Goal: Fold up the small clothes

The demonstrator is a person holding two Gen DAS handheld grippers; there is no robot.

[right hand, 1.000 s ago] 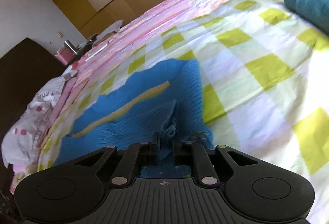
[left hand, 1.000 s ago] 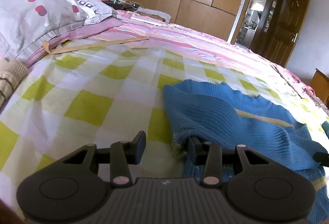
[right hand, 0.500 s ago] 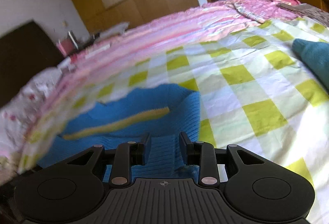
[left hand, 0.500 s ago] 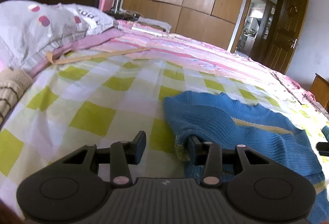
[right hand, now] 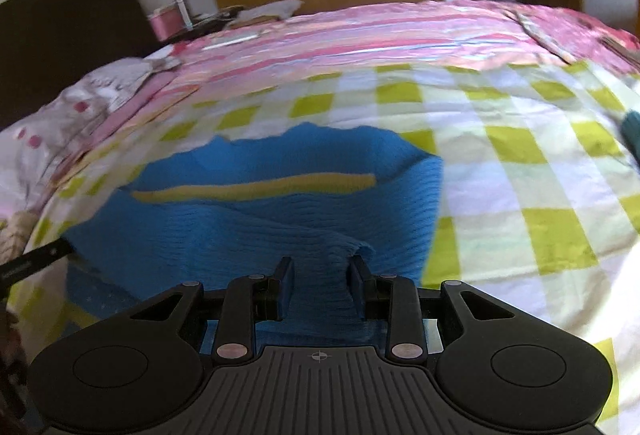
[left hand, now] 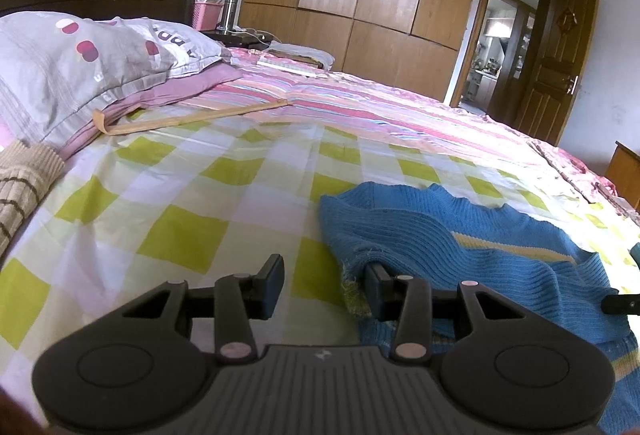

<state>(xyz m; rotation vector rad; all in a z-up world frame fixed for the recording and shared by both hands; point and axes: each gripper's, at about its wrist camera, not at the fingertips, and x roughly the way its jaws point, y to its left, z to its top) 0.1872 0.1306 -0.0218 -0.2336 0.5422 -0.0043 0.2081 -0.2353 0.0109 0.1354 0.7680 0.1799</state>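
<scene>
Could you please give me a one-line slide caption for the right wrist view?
Right tool open over a folded blue sweater on the checked bedsheet.

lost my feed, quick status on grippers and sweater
Left gripper open at blue sweater edge. Right gripper just opened, sweater loose between jaws. Nothing blocking.

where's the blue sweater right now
The blue sweater lies on the checked sheet, lower right in the left wrist view, its frayed corner by the left tool, far from the pillow.
</scene>
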